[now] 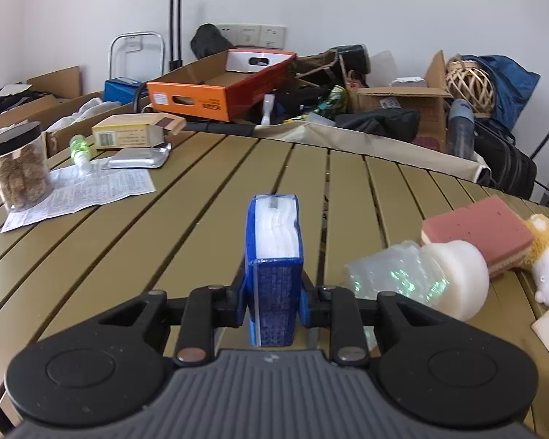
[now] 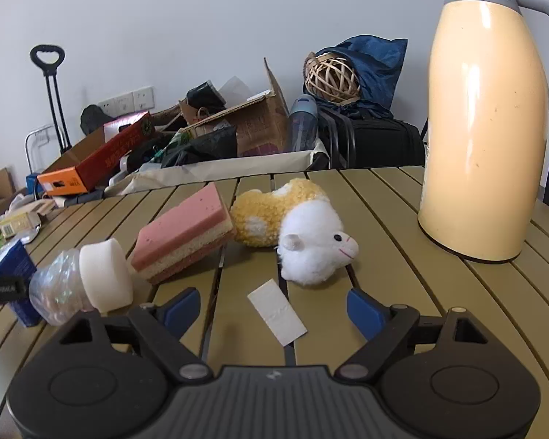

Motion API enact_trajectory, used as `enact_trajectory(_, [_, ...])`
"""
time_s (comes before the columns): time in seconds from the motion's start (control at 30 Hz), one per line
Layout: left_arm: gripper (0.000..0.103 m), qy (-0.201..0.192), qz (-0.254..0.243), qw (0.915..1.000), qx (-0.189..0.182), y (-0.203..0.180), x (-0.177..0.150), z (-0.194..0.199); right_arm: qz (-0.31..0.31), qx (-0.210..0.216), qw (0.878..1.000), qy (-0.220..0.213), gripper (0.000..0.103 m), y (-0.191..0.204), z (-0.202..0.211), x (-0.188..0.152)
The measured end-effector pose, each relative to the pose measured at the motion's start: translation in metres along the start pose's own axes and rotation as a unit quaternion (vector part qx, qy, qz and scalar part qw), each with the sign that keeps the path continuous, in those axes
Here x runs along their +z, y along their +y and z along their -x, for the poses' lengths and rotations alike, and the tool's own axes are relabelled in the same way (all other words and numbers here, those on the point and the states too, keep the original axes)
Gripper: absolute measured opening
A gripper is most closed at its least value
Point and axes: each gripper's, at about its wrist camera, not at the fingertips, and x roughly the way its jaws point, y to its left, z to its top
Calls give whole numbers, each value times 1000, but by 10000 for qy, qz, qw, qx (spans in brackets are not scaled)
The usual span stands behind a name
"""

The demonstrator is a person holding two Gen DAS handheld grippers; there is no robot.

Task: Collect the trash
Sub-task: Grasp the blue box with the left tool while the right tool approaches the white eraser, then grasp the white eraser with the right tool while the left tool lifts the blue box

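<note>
Slatted olive tabletop (image 2: 384,219), cluttered wall behind. My left gripper (image 1: 274,292) clamps a blue tissue pack (image 1: 274,256), one item collected. My right gripper (image 2: 274,311) gapes empty over a white paper scrap (image 2: 276,312); crumpled plastic wrap (image 2: 55,289) lies far left, uncollected.

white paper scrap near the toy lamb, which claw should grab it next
Right. The right claw is open with the paper scrap lying flat on the table between its fingers. The left claw is shut on a blue tissue pack.
</note>
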Motion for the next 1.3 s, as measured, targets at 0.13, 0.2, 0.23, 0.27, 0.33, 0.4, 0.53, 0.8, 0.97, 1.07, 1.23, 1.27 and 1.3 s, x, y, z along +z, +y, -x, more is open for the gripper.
enact_trajectory(0.13, [24, -68, 178, 9998, -22, 10, 4, 6, -17, 10, 9999, 141, 81, -1, -6, 1])
enact_trajectory(0.2, [24, -128, 203, 9997, -4, 13, 6, 11, -25, 7, 9997, 228, 78, -1, -10, 2])
enact_trajectory(0.23, [24, -160, 205, 9997, -9, 13, 7, 14, -20, -3, 9997, 262, 74, -1, -12, 3])
enact_trajectory(0.27, [24, -199, 198, 9996, -16, 14, 8, 17, -13, -8, 9996, 299, 72, 0, -14, 3])
enact_trajectory(0.33, [24, -263, 176, 9995, -22, 13, 9, 22, -6, -13, 9991, 428, 61, 1, -20, 3])
enact_trajectory(0.4, [24, -328, 135, 9994, -31, 12, 10, 26, -13, 15, 9985, 552, 54, 1, -25, 3])
enact_trajectory(0.53, [24, -389, 100, 9992, -62, 10, 11, 31, -20, 21, 9981, 612, 48, 2, -29, 4])
enact_trajectory(0.8, [24, -416, 80, 9991, -80, 8, 10, 32, -39, 123, 9980, 620, 19, 1, -29, 4])
enact_trajectory(0.97, [24, -457, 82, 9989, -71, 8, 10, 35, -108, 184, 9986, 480, 18, -1, -25, 4])
enact_trajectory(1.07, [24, -456, 133, 9989, -44, 9, 11, 36, -104, 201, 9989, 411, 17, 0, -21, 4])
enact_trajectory(1.23, [24, -488, 134, 9987, -41, 8, 11, 40, -134, 281, 9992, 257, 17, 0, -10, 5])
enact_trajectory(1.27, [24, -500, 133, 9986, -52, 8, 10, 42, -156, 301, 9992, 220, 17, -1, -7, 6])
enact_trajectory(1.3, [24, -506, 131, 9986, -63, 8, 10, 44, -174, 326, 9991, 187, 17, -1, -4, 6])
